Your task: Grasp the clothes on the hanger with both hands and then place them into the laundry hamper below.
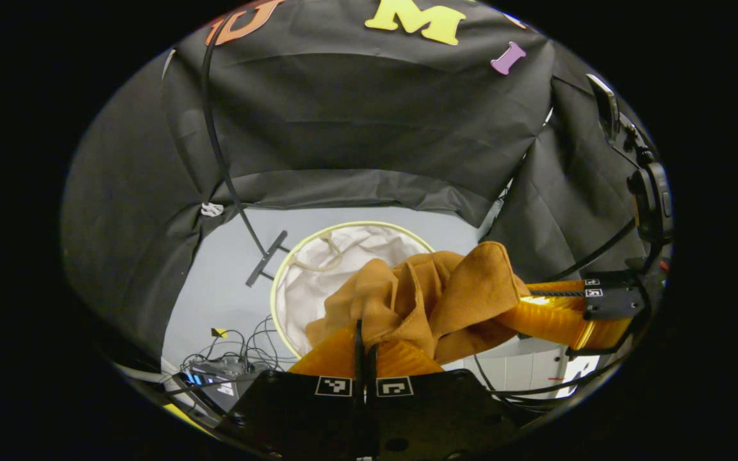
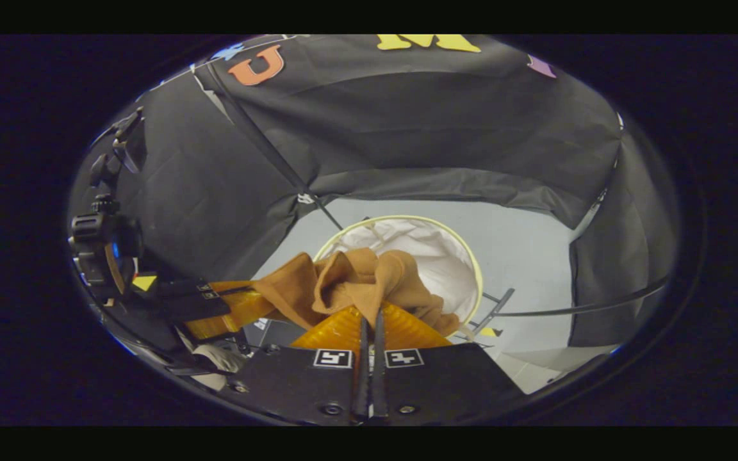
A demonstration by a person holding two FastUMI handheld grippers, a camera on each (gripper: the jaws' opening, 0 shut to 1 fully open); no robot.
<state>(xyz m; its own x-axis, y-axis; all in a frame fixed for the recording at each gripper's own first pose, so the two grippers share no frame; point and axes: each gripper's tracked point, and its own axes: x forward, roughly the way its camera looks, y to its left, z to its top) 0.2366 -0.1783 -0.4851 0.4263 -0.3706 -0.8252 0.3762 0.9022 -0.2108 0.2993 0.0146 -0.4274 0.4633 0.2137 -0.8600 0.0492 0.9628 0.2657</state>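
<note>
Jaws of our left gripper (image 1: 365,349) and right gripper (image 2: 371,333) are both clenched on the brown garment (image 1: 433,294), which bunches just ahead of each pair and stretches crosswise between them. Beyond and below the cloth we see the laundry hamper (image 1: 292,272), its white-lined mouth open on the grey floor (image 1: 228,269). We judge the drop lies forward and down from both grips.
</note>
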